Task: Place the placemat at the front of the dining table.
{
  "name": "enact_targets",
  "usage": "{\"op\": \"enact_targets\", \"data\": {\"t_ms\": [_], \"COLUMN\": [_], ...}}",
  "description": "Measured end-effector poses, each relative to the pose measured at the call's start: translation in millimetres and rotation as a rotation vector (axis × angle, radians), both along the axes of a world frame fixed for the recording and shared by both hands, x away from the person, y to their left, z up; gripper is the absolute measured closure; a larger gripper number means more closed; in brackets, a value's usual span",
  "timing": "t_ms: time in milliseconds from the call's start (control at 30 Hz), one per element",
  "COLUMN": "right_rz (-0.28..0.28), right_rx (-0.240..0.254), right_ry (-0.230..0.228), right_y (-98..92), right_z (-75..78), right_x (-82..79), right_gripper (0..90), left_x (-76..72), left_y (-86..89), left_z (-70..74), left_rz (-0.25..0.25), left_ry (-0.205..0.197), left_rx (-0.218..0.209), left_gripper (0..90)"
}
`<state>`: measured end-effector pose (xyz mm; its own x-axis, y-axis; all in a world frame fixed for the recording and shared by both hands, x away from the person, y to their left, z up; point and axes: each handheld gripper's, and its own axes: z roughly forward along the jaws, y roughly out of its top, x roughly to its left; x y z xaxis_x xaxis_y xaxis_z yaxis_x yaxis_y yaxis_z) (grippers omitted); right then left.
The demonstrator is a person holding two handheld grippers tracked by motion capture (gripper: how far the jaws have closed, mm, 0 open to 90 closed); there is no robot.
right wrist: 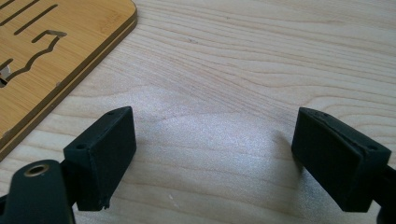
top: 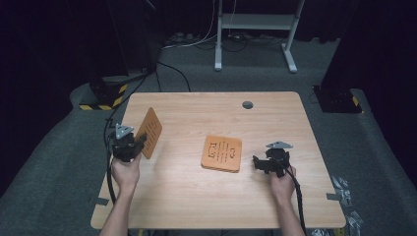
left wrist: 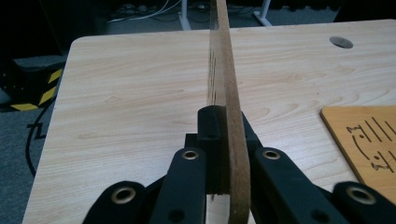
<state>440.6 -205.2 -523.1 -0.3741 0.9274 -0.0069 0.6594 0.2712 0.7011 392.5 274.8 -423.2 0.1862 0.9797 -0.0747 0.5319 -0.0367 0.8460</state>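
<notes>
Clamping one of two slotted boards (top: 149, 132) upright, left claw (top: 140, 144); right claw (top: 257, 162) gapes beside the other (top: 222, 153).

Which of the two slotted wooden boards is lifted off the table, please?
The board clamped on edge in the left gripper; the other board lies flat mid-table.

You are working in what looks like a lab or test room. The pale wooden tabletop (top: 275, 196) stands alone on grey carpet (top: 44, 162), ringed by black curtains at the frame's edges. At the upper middle stands a white metal frame (top: 255, 24) with loose cables (top: 196, 42) beneath it; yellow-and-black hazard-striped bases (top: 105, 96) sit at upper left.
</notes>
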Motion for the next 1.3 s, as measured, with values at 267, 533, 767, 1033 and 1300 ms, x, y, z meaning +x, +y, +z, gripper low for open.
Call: {"op": "enact_targets", "data": {"t_ms": [267,533,767,1033,1300], "right_rz": [-0.004,-0.005,-0.005,-0.007,-0.007], "right_rx": [0.004,0.003,0.003,0.003,0.002], "right_ry": [0.003,0.002,0.002,-0.001,0.000], "right_y": [0.5,0.5,0.5,0.7,0.6], "right_z": [0.0,0.0,0.0,-0.2,-0.1], "right_x": [-0.3,-0.3,-0.3,-0.4,-0.4], "right_gripper": [13.6,13.6,13.6,13.6,13.6], "left_x": [3.9,7.7,11.4,12.6,14.5], "left_y": [0.0,-2.4,-6.1,-11.6,-14.3], "left_z": [-6.8,-13.0,-16.8,-19.9,-21.8], "left_rz": [0.004,0.008,0.004,0.000,0.005], "left_ry": [0.013,0.026,0.032,0.026,0.037], "left_rx": [-0.010,-0.032,-0.037,-0.033,-0.041], "left_gripper": [85.9,85.9,85.9,85.9,85.8]}}
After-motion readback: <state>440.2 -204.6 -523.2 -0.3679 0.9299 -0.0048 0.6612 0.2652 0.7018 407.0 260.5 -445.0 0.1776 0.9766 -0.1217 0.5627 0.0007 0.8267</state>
